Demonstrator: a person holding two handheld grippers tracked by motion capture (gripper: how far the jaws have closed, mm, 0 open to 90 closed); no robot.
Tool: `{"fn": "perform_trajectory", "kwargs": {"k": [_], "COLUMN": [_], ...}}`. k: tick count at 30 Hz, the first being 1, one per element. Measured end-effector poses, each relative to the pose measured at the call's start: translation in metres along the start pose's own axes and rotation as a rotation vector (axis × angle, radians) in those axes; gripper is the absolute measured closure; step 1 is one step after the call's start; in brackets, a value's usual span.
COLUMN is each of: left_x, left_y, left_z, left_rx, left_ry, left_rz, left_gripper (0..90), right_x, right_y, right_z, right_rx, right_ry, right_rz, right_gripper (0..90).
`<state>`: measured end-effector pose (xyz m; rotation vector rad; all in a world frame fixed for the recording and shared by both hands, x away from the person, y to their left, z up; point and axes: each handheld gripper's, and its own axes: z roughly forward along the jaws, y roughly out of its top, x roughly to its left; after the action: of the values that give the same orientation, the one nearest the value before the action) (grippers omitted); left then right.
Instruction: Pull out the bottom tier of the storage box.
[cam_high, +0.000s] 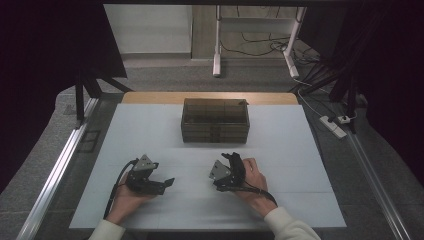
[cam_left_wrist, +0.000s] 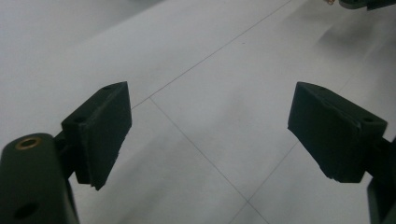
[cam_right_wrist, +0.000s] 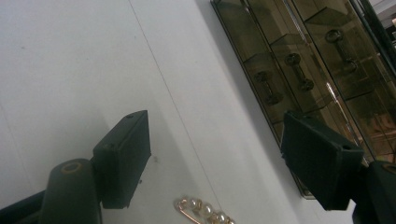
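Left claw (cam_high: 167, 182) wide open, empty | right claw (cam_right_wrist: 215, 154) wide open over pearl pin (cam_right_wrist: 204, 211) | no readable writing

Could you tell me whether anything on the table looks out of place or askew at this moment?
Only one thing: a small gold pin with pearls lies loose on the white table, just ahead of the open right tongs, outside the smoky drawer box. The box sits square with its drawers shut. The left tongs are open and empty.

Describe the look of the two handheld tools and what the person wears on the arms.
Both are black. The left claw and right claw each carry a grey three-cornered plate and trail a black cable. The jaws end in blocky black pads. The sleeves are white.
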<state>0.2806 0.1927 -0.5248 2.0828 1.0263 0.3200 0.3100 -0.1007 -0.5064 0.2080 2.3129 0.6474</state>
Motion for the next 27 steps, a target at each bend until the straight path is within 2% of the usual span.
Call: {"fn": "perform_trajectory", "kwargs": {"k": [1,10,14,27], "left_x": [0.0,0.0,0.0,0.0], "left_y": [0.0,0.0,0.0,-0.001], "left_z": [0.0,0.0,-0.001,-0.001], "left_rx": [-0.001,0.001,0.001,0.003], "left_ry": [-0.001,0.002,0.003,0.006], "left_rz": [0.0,0.0,0.001,0.001], "left_gripper": [14.3,14.3,14.3,14.4], "right_x": [0.0,0.0,-0.001,-0.012], "right_y": [0.0,0.005,0.006,0.007], "right_z": [0.0,0.005,0.006,0.012], "right_rx": [0.002,0.006,0.005,0.012], "right_ry": [0.009,-0.031,-0.038,-0.064], "right_rz": [-0.001,-0.048,-0.033,-0.055], "right_gripper": [24.5,25.0,25.1,26.1]}}
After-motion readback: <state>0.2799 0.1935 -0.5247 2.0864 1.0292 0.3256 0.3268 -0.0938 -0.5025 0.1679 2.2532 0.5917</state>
